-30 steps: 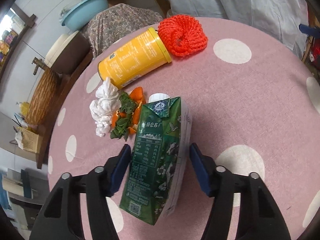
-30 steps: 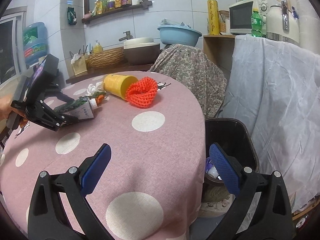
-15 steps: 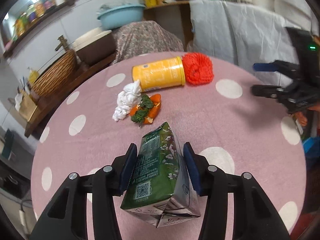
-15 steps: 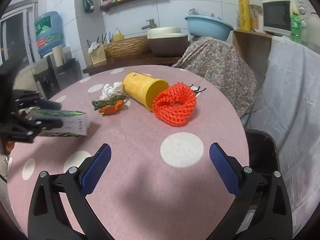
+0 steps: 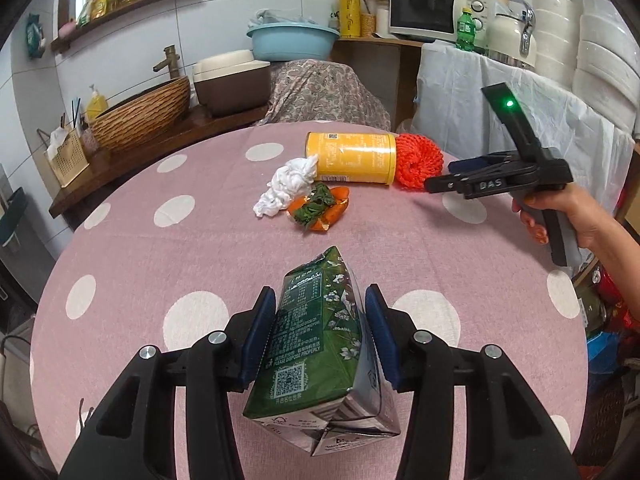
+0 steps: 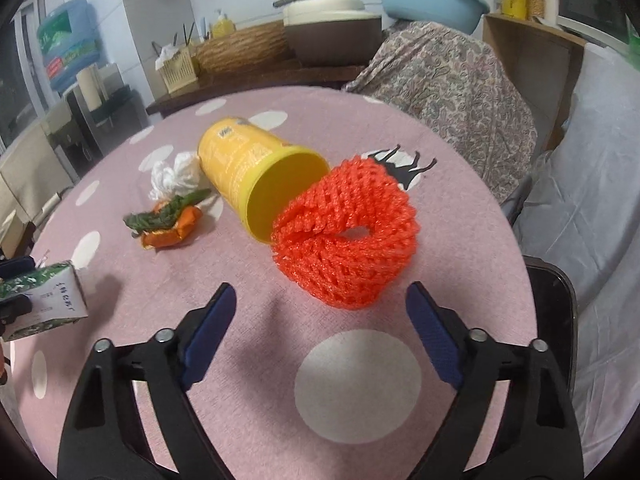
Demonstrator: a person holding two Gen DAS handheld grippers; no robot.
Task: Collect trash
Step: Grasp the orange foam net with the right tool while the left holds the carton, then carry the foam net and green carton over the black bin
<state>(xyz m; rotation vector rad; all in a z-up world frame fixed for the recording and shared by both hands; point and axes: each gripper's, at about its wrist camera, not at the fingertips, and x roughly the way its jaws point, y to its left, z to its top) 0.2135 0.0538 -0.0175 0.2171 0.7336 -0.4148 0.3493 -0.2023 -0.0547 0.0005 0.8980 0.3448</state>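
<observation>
Pink cloth with white dots covers the round desk [image 5: 224, 248], with a tiled kitchen wall and a shelf of bottles behind it. At the near left, the left gripper [image 5: 320, 332] has its fingers [image 5: 260, 336] clamped on a green drink carton [image 5: 316, 344], one blue pad pressed on each side, the carton lifted clear of the cloth with its folded base toward the camera. Farther off, near the desk's middle, a crumpled white tissue [image 5: 286, 188] lies touching a small heap of orange peel and green leaves [image 5: 320, 210]. Just behind them a yellow can [image 5: 352, 158] lies on its side, its open mouth facing right and touching a red foam net sleeve [image 6: 348, 236]. To the right, a hand [image 5: 560, 216] holds the right gripper [image 6: 320, 324] just short of the net; its fingers [image 6: 208, 332] stand wide, have just been closing a little, and nothing sits between them, the net lying just beyond the tips. At the far right edge, beside the desk, the rim of a black bin [image 6: 556, 300] shows
</observation>
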